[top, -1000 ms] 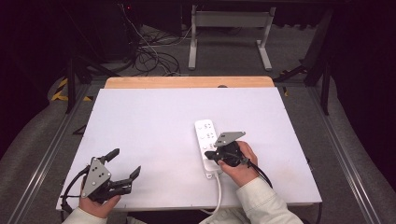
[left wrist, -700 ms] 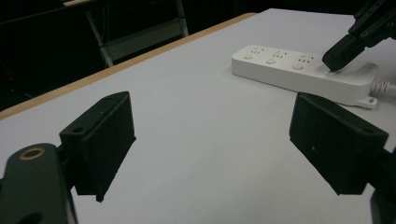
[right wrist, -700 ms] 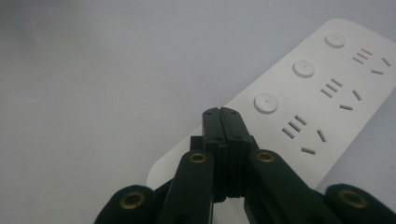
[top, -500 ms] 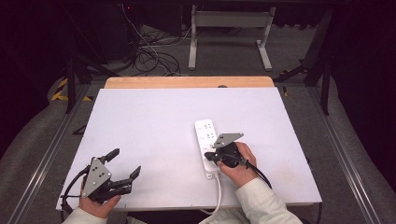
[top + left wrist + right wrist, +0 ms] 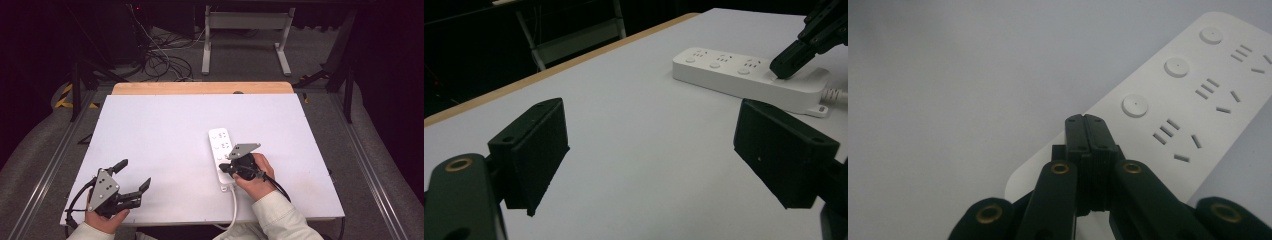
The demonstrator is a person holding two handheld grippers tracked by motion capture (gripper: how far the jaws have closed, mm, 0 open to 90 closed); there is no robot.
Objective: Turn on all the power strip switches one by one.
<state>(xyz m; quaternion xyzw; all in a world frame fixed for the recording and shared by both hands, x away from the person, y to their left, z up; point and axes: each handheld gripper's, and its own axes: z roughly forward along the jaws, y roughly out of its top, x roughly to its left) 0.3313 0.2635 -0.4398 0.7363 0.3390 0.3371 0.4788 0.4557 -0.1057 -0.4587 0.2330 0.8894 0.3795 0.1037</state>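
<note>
A white power strip [image 5: 222,154] lies on the white table [image 5: 165,130], a little toward 4 o'clock from the table's middle, its long axis running from 12 to 6 o'clock. Its white cable [image 5: 233,205] leaves the 6 o'clock end and runs off the near edge of the table.

The right hand-held gripper [image 5: 226,167] sits at the strip's 6 o'clock end, coming in from about 4 o'clock with the person's hand [image 5: 255,172] behind it. Its jaws are clenched flat against each other with nothing between them — the right gripper view shows the two black jaws pressed together over the strip's plain end, with the nearest of three round buttons [image 5: 1135,105] just beyond the tips toward 1 o'clock. In the left gripper view the closed tip [image 5: 785,67] rests on, or just above, the strip's top face beside the last socket group; whether it truly touches cannot be told.

The left hand-held gripper [image 5: 134,176] is well apart from the strip, near the table's edge at about 7 o'clock. It is released — jaws spread wide and empty, aimed toward 2 o'clock, with the strip [image 5: 744,80] lying far beyond them across bare table.
</note>
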